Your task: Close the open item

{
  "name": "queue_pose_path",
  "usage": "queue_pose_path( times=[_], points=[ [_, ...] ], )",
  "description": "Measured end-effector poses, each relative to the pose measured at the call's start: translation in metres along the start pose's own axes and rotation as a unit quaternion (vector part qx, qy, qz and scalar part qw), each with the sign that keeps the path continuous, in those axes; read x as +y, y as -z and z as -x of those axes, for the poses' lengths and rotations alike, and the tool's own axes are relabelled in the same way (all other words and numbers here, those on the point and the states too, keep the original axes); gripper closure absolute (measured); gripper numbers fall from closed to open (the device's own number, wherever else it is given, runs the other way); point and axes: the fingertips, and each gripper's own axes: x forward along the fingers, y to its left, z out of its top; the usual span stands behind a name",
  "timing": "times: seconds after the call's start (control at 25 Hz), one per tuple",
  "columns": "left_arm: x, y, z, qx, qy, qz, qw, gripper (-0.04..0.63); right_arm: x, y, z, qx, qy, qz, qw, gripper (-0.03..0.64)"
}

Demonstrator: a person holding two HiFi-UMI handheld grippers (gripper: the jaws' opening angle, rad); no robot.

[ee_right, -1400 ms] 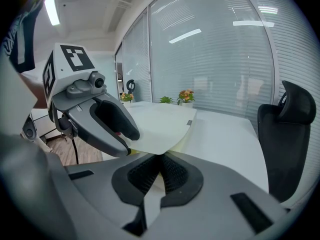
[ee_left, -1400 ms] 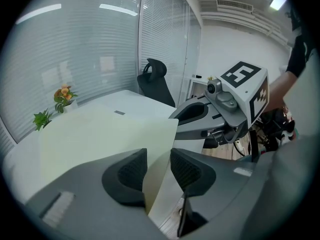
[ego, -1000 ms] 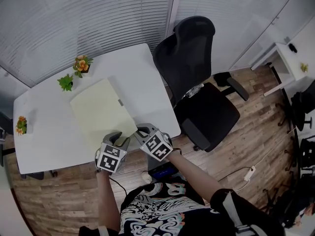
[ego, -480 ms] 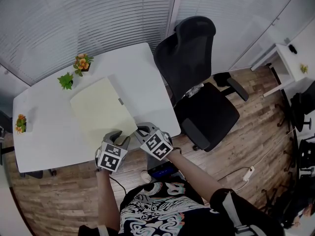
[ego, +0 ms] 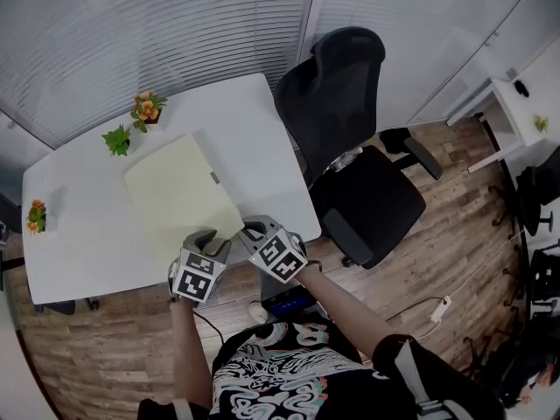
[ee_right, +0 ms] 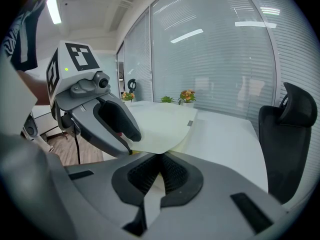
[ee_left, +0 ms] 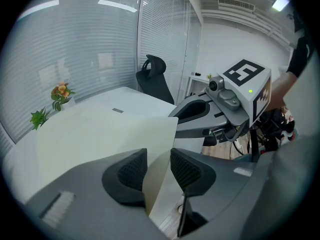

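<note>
A large pale yellow folder [ego: 179, 195] lies on the white table [ego: 79, 252], with its near corner over the front edge. Both grippers are at that corner. My right gripper [ee_right: 160, 171] is shut on the cover's corner [ee_right: 160, 126], and its pads pinch the thin sheet. My left gripper [ee_left: 159, 169] stands open beside it, with the cover's edge [ee_left: 155, 179] rising between its jaws and a gap on the right side. In the head view the left gripper [ego: 210, 240] and the right gripper [ego: 249, 232] sit side by side.
A black office chair [ego: 350, 147] stands right of the table. Two small potted plants [ego: 146, 110] [ego: 116, 141] stand at the table's back and a third [ego: 36, 217] at its left end. Window blinds run behind. A power strip [ego: 444, 305] lies on the wood floor.
</note>
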Motion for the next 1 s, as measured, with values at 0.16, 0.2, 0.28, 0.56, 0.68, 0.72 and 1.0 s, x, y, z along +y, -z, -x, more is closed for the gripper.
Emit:
queue_pose_path(
  times=[0.16, 0.2, 0.28, 0.56, 0.68, 0.72, 1.0],
  points=[
    [-0.0011, 0.0000, -0.0001, 0.002, 0.000, 0.000, 1.0000, 0.453, 0.0010, 0.0005, 0.0011, 0.005, -0.008, 0.005, 1.000, 0.615],
    [-0.0012, 0.0000, -0.0001, 0.002, -0.001, 0.000, 1.0000, 0.453, 0.0009, 0.0005, 0.0013, 0.004, -0.007, 0.004, 1.000, 0.615],
    [-0.0009, -0.0001, -0.0003, 0.002, 0.000, 0.001, 1.0000, 0.453, 0.0004, 0.0002, 0.0011, 0.000, -0.005, 0.001, 1.000, 0.615],
    [-0.0002, 0.0006, -0.0008, 0.003, -0.002, 0.001, 1.0000, 0.453, 0.0006, 0.0011, 0.0001, 0.000, -0.008, 0.001, 1.000, 0.615],
    [0.0001, 0.0006, -0.0012, 0.002, -0.003, 0.001, 1.0000, 0.453, 0.0002, 0.0005, 0.0001, -0.001, -0.008, 0.002, 1.000, 0.615],
    [0.0002, 0.0003, -0.0010, 0.002, -0.003, 0.001, 1.0000, 0.453, 0.0001, 0.0000, 0.0001, -0.002, -0.008, 0.001, 1.000, 0.615],
    [-0.0009, -0.0007, -0.0010, -0.001, -0.010, -0.001, 0.9999, 0.453, -0.0006, 0.0006, 0.0014, -0.005, -0.006, -0.004, 1.000, 0.615]
  ],
)
